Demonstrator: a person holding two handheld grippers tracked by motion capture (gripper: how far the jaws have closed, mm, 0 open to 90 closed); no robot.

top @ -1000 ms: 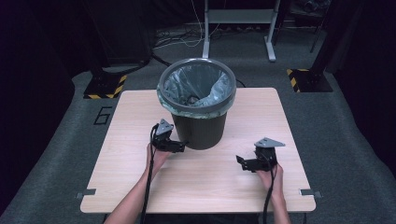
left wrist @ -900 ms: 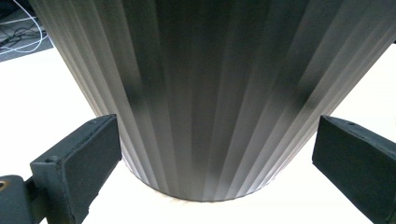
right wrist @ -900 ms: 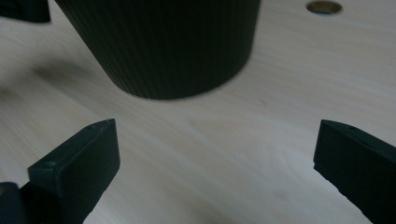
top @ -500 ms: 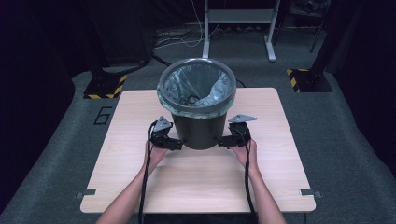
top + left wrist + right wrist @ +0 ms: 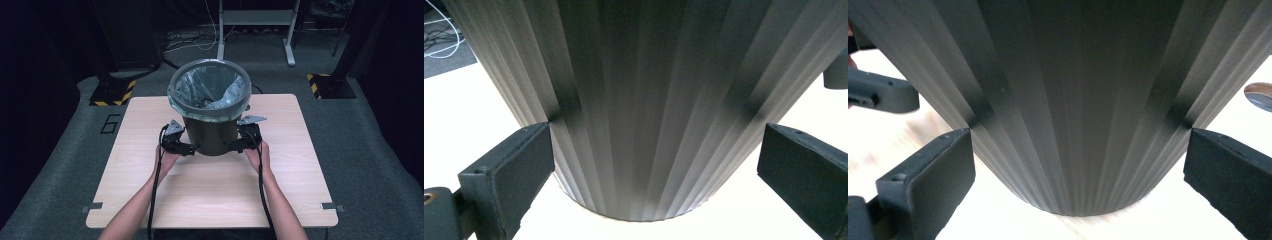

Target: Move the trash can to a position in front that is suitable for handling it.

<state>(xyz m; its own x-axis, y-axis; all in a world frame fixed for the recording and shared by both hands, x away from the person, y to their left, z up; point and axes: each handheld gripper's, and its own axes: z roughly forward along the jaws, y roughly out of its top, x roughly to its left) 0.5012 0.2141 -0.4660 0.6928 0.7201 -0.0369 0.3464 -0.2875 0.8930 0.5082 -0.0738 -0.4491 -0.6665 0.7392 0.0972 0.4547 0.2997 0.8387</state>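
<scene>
Two grippers flanking the ribbed bin

At frame centre, the left gripper (image 5: 192, 148) and right gripper (image 5: 232, 145) are standing wide-jawed against the bin (image 5: 210, 135), their pads just beside its wall.

Bin standing at the far middle of the table, a gripper at each side.
The bin (image 5: 210, 132) is sitting on the table (image 5: 295, 175), a liner bag (image 5: 207, 90) lying in it; the left gripper (image 5: 186, 148) is sitting at its left base, the right gripper (image 5: 236, 145) at its right, both jaw pairs straddling the wall.
</scene>
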